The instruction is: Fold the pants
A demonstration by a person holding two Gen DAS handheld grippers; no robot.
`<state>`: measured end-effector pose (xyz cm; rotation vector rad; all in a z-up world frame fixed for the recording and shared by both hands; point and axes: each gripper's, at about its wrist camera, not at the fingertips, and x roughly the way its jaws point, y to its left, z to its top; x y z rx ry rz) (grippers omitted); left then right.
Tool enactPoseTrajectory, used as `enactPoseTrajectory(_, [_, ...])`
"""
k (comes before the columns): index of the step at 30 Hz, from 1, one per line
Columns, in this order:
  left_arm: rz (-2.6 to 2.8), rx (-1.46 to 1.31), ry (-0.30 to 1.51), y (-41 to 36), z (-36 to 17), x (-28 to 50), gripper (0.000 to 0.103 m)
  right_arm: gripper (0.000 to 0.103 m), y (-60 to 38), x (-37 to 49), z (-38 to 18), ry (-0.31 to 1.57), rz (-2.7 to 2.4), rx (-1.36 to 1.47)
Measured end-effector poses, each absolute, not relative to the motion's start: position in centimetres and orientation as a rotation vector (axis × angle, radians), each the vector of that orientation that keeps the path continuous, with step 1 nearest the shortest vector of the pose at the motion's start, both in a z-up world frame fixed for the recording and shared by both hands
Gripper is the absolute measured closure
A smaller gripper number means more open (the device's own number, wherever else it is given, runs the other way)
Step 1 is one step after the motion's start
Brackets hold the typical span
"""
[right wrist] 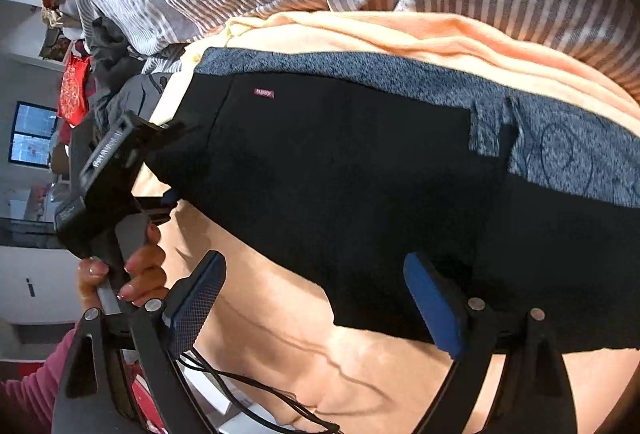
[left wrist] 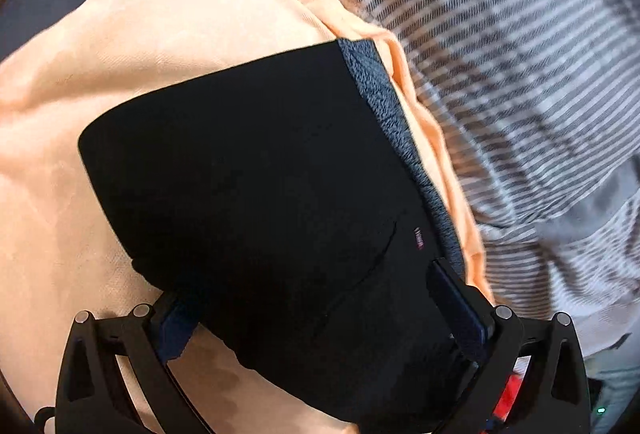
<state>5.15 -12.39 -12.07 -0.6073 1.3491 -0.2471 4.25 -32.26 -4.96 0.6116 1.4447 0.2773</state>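
Pants: black pants (left wrist: pixel 256 170) are laid flat on a peach sheet, folded into a broad block; in the right wrist view (right wrist: pixel 340 186) they fill the middle of the frame.
Waistband: a grey-blue knitted band (right wrist: pixel 360 74) is seen along the far edge of the pants, with a small pink label (right wrist: pixel 264 93) just below it.
Left gripper: the left gripper (left wrist: pixel 320 314) is spread wide, with 1 blue-padded finger on each side of the near corner of the pants; the fabric lies between the 2 fingers, and whether the pads touch it cannot be told.
Right gripper: the right gripper (right wrist: pixel 316 298) is held wide open over the near edge of the pants; 1 finger is seen over the black fabric, the other over the sheet, and nothing is clamped.
Hand: the person's left hand (right wrist: pixel 128 274) is wrapped round the handle of the left gripper, in a pink sleeve.
Sheet: a peach sheet (left wrist: pixel 120 46) is spread under the pants, with creases.
Bedding: a grey and white striped cover (left wrist: pixel 500 54) is bunched just beyond the sheet.
Cable: a black cable (right wrist: pixel 256 390) is trailed across the sheet near the right gripper.
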Motion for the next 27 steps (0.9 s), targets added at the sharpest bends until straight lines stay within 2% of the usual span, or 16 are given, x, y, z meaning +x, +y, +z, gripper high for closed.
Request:
enactPoseTrajectory(2, [-0.209,-0.575,1.363,-12.8,-11.9,5.3,0.006,0.011,-32.6,4.6,-4.6,1.439,0.275,0.622])
enactPoseTrajectory(3, [-0.174,-0.542,1.373,-12.9,-11.8,5.3,0.018,0.011,-32.8,4.8,-4.4,1.437,0.276,0.629])
enactPoseTrajectory(4, [-0.14,-0.48,1.379,-13.1,-11.6,5.3,0.038,0.011,-33.0,5.0,-4.2,1.437,0.277,0.632])
enactPoseTrajectory(6, [-0.114,-0.378,1.383,-13.3,-11.3,5.2,0.061,0.011,-33.4,5.5,-3.7,1.438,0.28,0.633])
enactPoseTrajectory(7, [-0.127,-0.378,1.381,-13.1,-11.1,5.1,0.067,0.011,-33.5,5.8,-3.5,1.439,0.279,0.631])
enactPoseTrajectory(9, [-0.138,-0.348,1.371,-13.2,-10.4,4.9,0.072,0.011,-34.0,6.6,-3.0,1.438,0.276,0.627])
enactPoseTrajectory(12, [-0.146,-0.15,1.301,-15.8,-8.5,4.0,0.075,0.01,-34.9,8.5,-1.9,1.437,0.275,0.647])
enactPoseTrajectory(18, [-0.176,0.099,1.18,-20.2,-5.8,1.9,0.075,0.01,-33.9,14.4,-0.5,1.504,0.359,0.633])
enactPoseTrajectory(27, [-0.23,0.255,1.099,-23.2,-4.3,0.5,0.075,0.009,-22.9,23.8,1.3,1.664,0.613,0.357])
